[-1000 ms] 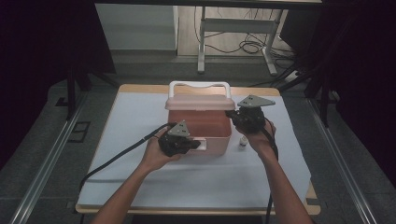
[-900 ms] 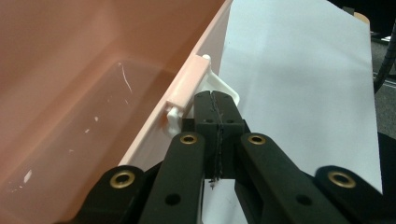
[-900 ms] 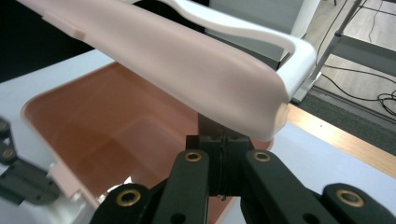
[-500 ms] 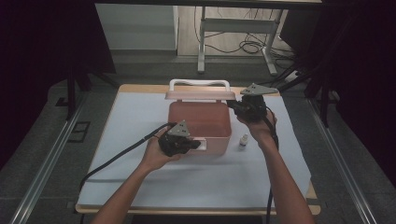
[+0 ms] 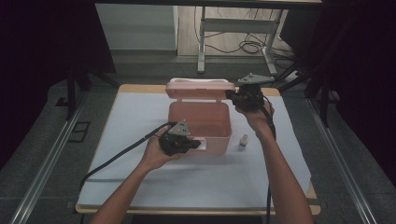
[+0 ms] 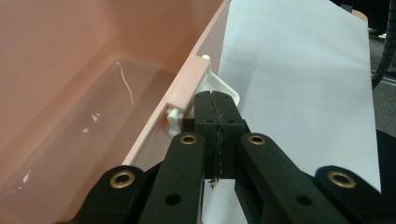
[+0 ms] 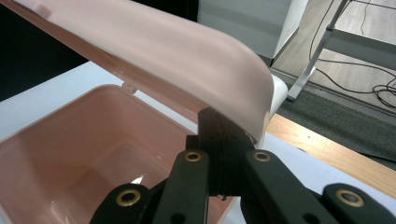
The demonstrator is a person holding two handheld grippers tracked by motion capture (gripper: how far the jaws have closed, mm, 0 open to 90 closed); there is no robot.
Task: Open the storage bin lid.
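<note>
High view: my left tongs (image 5: 195,143), closed, pin the pink plastic box (image 5: 200,122) by its near white latch (image 6: 219,88) so it stays put. My right tongs (image 5: 232,95), closed, prop its lid (image 5: 200,88) open at the far right corner.

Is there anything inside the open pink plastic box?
No, the pink plastic box shows only its bare glossy floor beneath the raised lid.

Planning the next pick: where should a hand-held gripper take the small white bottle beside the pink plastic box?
Grip the small white bottle across its body, coming from above; it stands upright on the white mat, apart from the pink plastic box.
</note>
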